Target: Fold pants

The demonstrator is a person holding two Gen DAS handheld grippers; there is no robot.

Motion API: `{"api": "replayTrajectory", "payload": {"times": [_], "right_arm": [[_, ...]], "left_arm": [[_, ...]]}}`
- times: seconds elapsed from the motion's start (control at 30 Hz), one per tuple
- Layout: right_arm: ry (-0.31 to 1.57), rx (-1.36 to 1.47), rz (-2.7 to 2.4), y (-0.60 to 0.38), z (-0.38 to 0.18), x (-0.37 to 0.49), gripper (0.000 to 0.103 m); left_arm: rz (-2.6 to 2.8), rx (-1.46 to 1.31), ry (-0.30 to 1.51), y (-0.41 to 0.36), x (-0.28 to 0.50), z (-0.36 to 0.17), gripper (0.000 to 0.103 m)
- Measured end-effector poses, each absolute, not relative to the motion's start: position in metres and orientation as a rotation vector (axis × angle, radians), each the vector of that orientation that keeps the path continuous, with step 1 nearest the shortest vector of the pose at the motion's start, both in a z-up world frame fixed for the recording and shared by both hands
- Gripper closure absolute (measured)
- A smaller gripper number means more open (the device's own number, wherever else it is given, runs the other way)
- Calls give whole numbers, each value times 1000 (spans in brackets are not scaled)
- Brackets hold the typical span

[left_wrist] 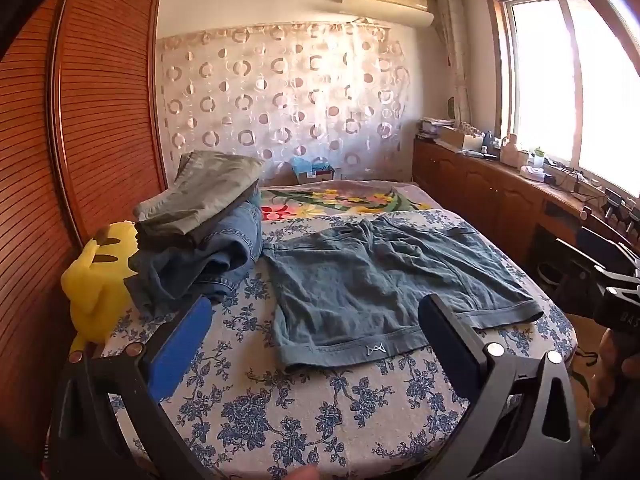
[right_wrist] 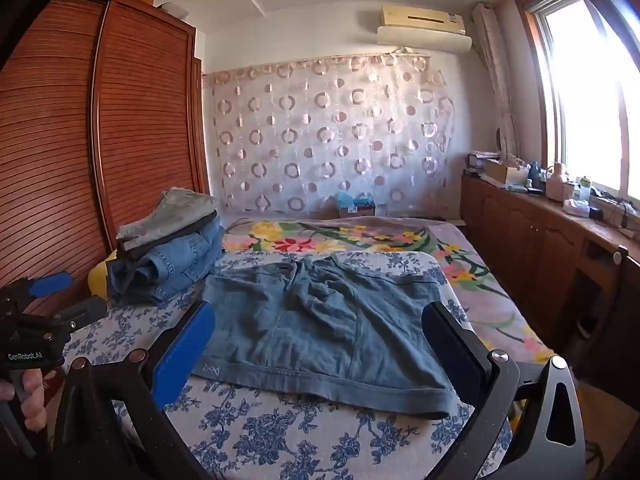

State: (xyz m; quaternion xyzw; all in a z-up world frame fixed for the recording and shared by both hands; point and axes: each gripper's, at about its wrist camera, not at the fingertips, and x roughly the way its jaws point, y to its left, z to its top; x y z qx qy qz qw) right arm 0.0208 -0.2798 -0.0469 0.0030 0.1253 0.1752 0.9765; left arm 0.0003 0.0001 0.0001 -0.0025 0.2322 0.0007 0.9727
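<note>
We see blue denim shorts (left_wrist: 384, 276) spread flat on a blue-flowered sheet (left_wrist: 304, 408) at the centre of the bed, with a small white emblem (left_wrist: 375, 349) stitched at the hem of one leg. Our left gripper (left_wrist: 316, 348) hovers above the near hem, jaws spread wide and gripping nothing. Our right gripper (right_wrist: 320, 344) hangs likewise wide over the shorts, empty. In the right wrist view, at nine o'clock, the other tool bears the lettering "GenRobot.AI" (right_wrist: 25, 356). A stack of folded trousers (left_wrist: 200, 224) sits at ten o'clock, with a yellow plush toy (left_wrist: 100, 280) beside it. An air conditioner (right_wrist: 424, 28) hangs at one o'clock.
</note>
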Motion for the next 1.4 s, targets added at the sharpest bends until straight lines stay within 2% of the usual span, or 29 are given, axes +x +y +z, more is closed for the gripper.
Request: {"api": "replayTrajectory", "payload": {"times": [1.4], "right_arm": [[267,-1,358,-279,-47,17,0]], "left_arm": [[6,7,454,-1,-3,8,0]]}}
